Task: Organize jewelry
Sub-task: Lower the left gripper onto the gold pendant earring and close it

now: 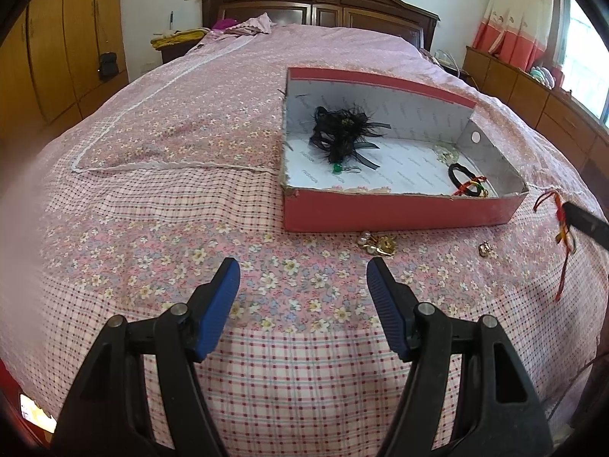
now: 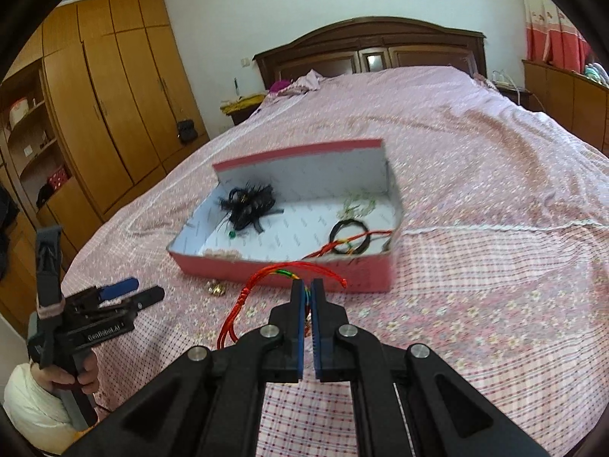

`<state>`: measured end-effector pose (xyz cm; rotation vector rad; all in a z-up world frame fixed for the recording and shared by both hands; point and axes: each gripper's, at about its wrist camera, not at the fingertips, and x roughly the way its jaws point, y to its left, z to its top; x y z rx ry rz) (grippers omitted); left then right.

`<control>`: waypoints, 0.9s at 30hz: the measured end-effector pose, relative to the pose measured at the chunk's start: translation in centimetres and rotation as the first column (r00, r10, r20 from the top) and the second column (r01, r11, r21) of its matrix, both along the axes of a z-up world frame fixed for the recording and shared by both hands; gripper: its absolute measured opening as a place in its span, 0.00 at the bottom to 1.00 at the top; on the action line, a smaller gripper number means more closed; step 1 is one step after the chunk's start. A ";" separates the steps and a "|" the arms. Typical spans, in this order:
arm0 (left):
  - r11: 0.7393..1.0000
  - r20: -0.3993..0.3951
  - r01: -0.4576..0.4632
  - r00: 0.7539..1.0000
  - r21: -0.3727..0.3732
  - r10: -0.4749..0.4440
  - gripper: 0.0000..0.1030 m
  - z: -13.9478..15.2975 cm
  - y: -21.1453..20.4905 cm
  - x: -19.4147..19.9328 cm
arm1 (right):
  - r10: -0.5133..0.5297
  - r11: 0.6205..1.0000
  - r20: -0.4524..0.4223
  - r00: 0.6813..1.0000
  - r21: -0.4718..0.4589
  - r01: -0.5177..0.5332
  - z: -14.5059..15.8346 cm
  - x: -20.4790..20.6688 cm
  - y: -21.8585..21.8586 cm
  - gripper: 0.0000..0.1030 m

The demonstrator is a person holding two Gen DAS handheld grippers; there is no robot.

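Progress: partly done. The red box [image 1: 396, 215] sits on the bed [image 1: 152, 205] with several pieces already inside: a black feathered hair ornament [image 1: 340, 135] toward the box's 10 o'clock corner, a black bangle [image 1: 462, 177] with a red cord at its 4 o'clock corner, and a pale beaded piece [image 1: 445, 154] just beyond the bangle.

In hand: the right gripper [image 2: 307, 285] is clamped on a red braided cord [image 2: 251, 293], lifted clear of the bedspread; the cord loops out at 10 o'clock from the pads and trails down. It hangs just short of the box's near wall.

Left to do: a pearl-and-gold cluster [image 1: 375, 243] lies on the spread just outside the near wall, and a small gold piece [image 1: 485, 248] lies at 3 o'clock from it, near the hanging cord.

The left gripper [image 1: 303, 270] hovers with jaws apart and nothing between them, at about 7 o'clock from the cluster.

Surroundings: wooden wardrobe [image 2: 114, 95] at far left, headboard [image 2: 373, 45] at 12 o'clock. Judgement: the near wall is the only obstacle; the cord's dangling tail may catch on it.
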<state>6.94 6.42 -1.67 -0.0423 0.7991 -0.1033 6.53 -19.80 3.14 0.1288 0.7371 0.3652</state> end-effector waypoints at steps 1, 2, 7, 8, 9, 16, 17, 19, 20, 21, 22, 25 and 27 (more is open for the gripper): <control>1.000 -0.002 0.003 1.000 0.001 -0.003 0.60 -0.1 -0.2 0.1 | -0.005 1.000 0.004 1.000 0.001 0.005 0.1 0.0 -0.2 0.04; 1.000 -0.005 0.007 1.000 0.002 -0.007 0.60 -0.1 -0.5 0.2 | -0.015 1.000 0.010 1.000 0.003 0.015 0.3 0.0 -0.6 0.04; 1.000 -0.010 0.030 0.999 0.004 -0.030 0.60 -0.4 -1.8 0.8 | -0.050 0.999 0.018 0.999 0.012 0.049 0.7 0.1 -2.2 0.04; 0.999 -0.009 0.034 0.999 0.005 -0.034 0.60 -0.4 -2.1 1.0 | -0.055 0.998 0.017 0.998 0.015 0.055 0.7 0.2 -2.4 0.04; 0.999 -0.010 0.040 0.999 0.005 -0.040 0.60 -0.5 -2.4 1.1 | -0.060 0.998 0.015 0.998 0.016 0.059 0.6 0.2 -2.7 0.04; 0.998 -0.026 0.061 0.998 0.027 -0.060 0.60 -1.1 -5.0 2.5 | -0.076 0.997 -0.002 0.997 0.028 0.076 -0.2 0.4 -3.7 0.04; 0.998 -0.028 0.061 0.998 0.029 -0.060 0.60 -1.2 -5.4 2.8 | -0.077 0.997 -0.005 0.997 0.030 0.077 -0.3 0.4 -3.8 0.04; 0.998 -0.036 0.057 0.998 0.037 -0.056 0.59 -1.6 -6.0 3.3 | -0.078 0.996 -0.010 0.997 0.031 0.079 -0.6 0.4 -4.0 0.04; 0.998 -0.040 0.056 0.998 0.041 -0.054 0.59 -1.8 -6.2 3.5 | -0.080 0.996 -0.012 0.997 0.033 0.080 -0.7 0.4 -4.1 0.04; 0.998 -0.045 0.052 0.998 0.048 -0.049 0.59 -2.0 -6.4 3.7 | -0.082 0.996 -0.014 0.997 0.034 0.082 -0.7 0.4 -4.1 0.04; 0.997 -0.053 0.043 0.998 0.061 -0.040 0.59 -2.3 -6.7 3.9 | -0.082 0.996 -0.016 0.996 0.035 0.083 -0.8 0.5 -4.2 0.04; 0.996 -0.067 0.033 0.997 0.077 -0.028 0.58 -2.9 -7.3 4.5 | -0.085 0.996 -0.023 0.996 0.037 0.086 -1.1 0.6 -4.3 0.04; 0.996 -0.070 0.026 0.997 0.086 -0.020 0.58 -3.2 -7.6 4.7 | -0.086 0.995 -0.030 0.996 0.038 0.087 -1.4 0.7 -4.4 0.04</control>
